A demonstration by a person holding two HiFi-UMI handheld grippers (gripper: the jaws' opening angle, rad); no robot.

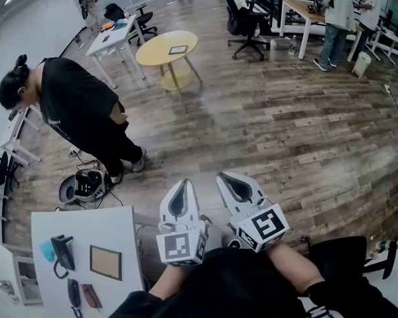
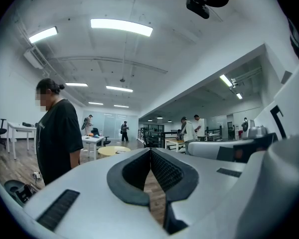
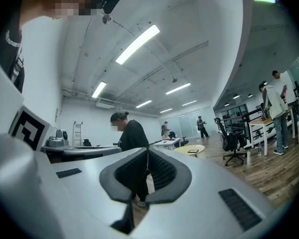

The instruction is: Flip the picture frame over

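At lower left we see the picture frame (image 1: 106, 262) lying flat on the white tabletop (image 1: 86, 222), well apart from both tools. A person (image 1: 79, 111) in black stands beyond it. Our left tool (image 1: 183, 185) has its jaws together on nothing. Just beside it, our right tool (image 1: 224, 176) is likewise closed and empty above the wooden floor (image 1: 285, 124).
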